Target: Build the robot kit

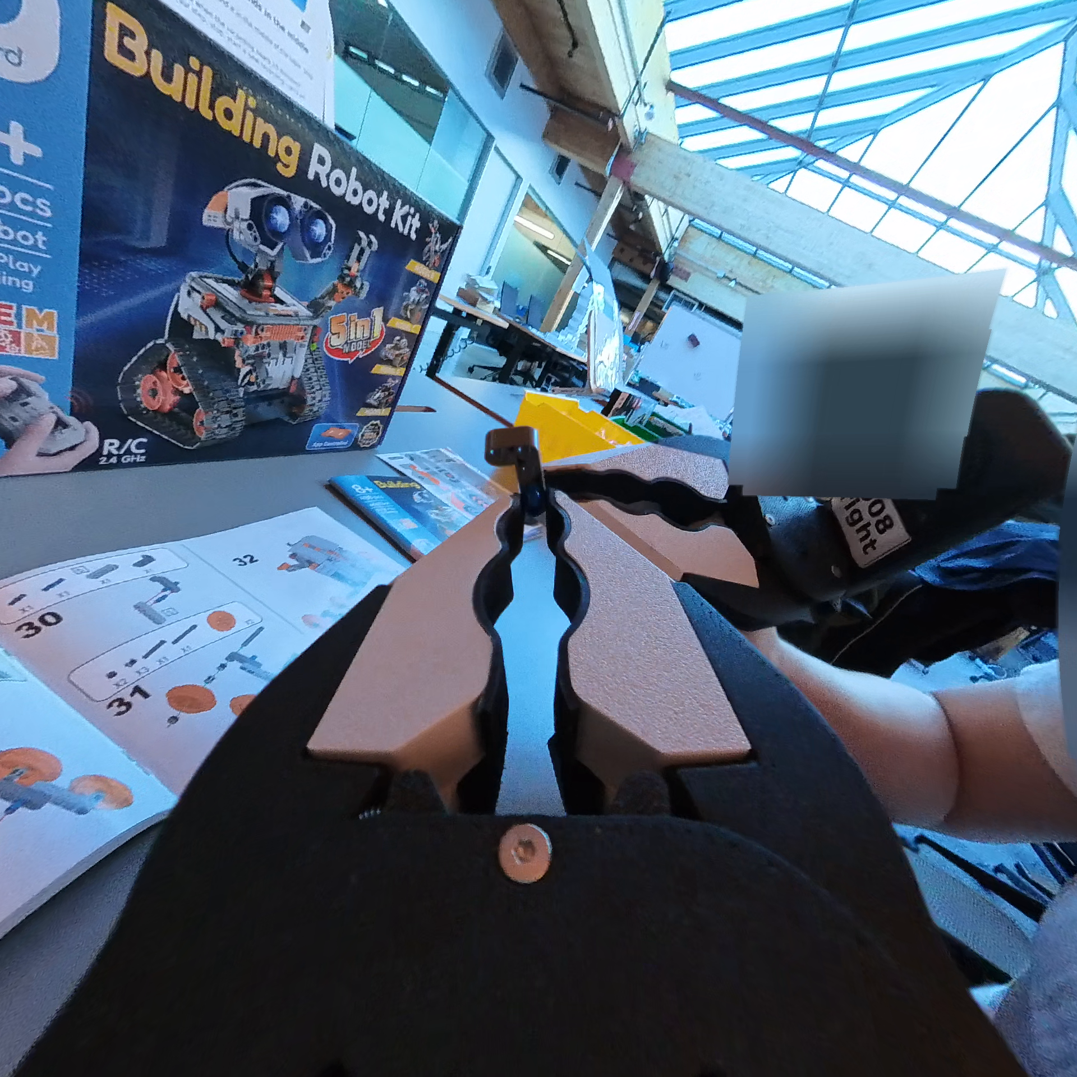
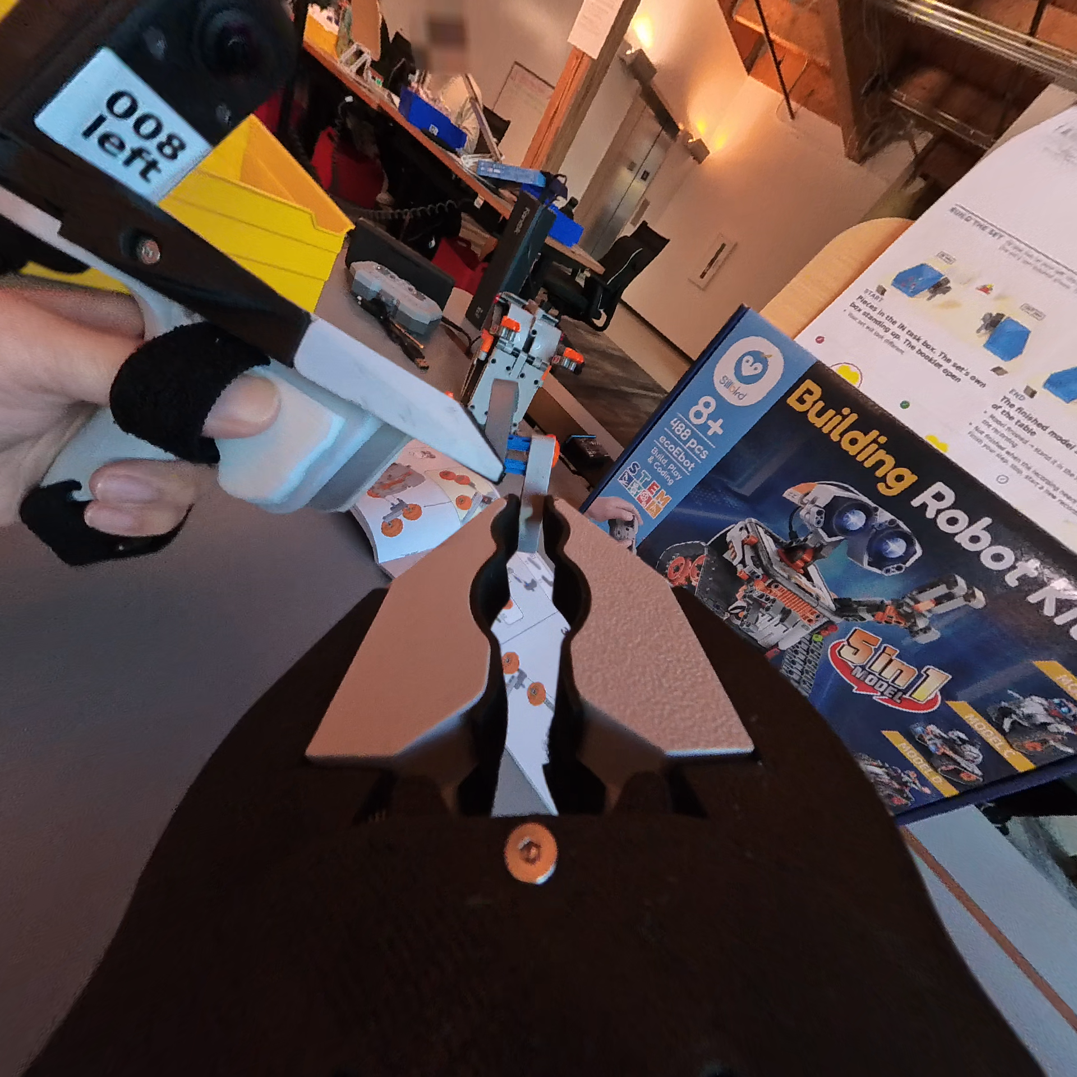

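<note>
left wrist view: the left tool (image 1: 529,506) is pinched nearly closed on a small blue pin (image 1: 531,500) carrying a dark connector (image 1: 513,446), over the desk (image 1: 175,495) beside the open booklet (image 1: 175,612) and kit box (image 1: 245,262).
right wrist view: the right tool (image 2: 529,527) grips a grey beam (image 2: 537,484) with blue pins, its tips touching the left tool's; a part-built robot (image 2: 518,355) stands behind.

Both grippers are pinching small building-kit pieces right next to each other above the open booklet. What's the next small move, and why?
Probably ease the left gripper a touch toward the right gripper, both staying shut. The left one pinches a small dark piece with a blue pin; the right one pinches a grey beam with blue pins and an orange bit at its far end. The tips nearly meet, but whether the parts touch is unclear.
</note>
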Demonstrator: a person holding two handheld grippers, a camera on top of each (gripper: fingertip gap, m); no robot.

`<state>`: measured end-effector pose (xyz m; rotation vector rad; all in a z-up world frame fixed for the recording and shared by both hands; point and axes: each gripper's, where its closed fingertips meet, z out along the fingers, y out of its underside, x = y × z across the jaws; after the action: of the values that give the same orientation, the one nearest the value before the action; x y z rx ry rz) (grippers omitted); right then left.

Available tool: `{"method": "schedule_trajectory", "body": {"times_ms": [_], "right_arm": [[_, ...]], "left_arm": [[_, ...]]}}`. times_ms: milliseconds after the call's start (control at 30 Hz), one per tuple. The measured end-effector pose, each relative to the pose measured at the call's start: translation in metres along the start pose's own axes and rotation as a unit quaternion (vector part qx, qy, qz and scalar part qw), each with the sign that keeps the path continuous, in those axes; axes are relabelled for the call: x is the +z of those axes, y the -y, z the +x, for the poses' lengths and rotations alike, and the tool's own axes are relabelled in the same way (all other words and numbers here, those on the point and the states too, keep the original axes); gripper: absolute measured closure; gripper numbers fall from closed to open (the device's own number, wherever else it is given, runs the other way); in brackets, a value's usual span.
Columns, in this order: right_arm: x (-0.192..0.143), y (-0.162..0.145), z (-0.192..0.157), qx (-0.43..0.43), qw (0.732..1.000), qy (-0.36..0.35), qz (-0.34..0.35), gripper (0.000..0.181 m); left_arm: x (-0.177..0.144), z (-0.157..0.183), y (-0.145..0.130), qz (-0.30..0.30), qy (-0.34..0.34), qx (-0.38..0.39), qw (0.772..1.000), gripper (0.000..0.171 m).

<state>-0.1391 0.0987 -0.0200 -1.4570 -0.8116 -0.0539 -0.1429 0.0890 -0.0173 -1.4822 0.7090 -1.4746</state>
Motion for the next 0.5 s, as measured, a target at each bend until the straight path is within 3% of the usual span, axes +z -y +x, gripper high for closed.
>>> {"method": "schedule_trajectory", "body": {"times_ms": [167,367,500], "right_arm": [[0.004,-0.010,-0.010,0.008,0.999,0.045,-0.010,0.175],[0.016,-0.038,-0.032,0.102,0.986,0.131,-0.031,0.173],[0.024,-0.057,-0.039,0.149,0.976,0.141,-0.070,0.175]], "left_arm": [[-0.004,-0.009,-0.010,-0.034,0.000,-0.058,0.998,0.167],[-0.009,-0.036,-0.032,-0.092,0.049,-0.106,0.989,0.168],[-0.013,-0.049,-0.051,-0.142,0.067,-0.123,0.980,0.167]]}}
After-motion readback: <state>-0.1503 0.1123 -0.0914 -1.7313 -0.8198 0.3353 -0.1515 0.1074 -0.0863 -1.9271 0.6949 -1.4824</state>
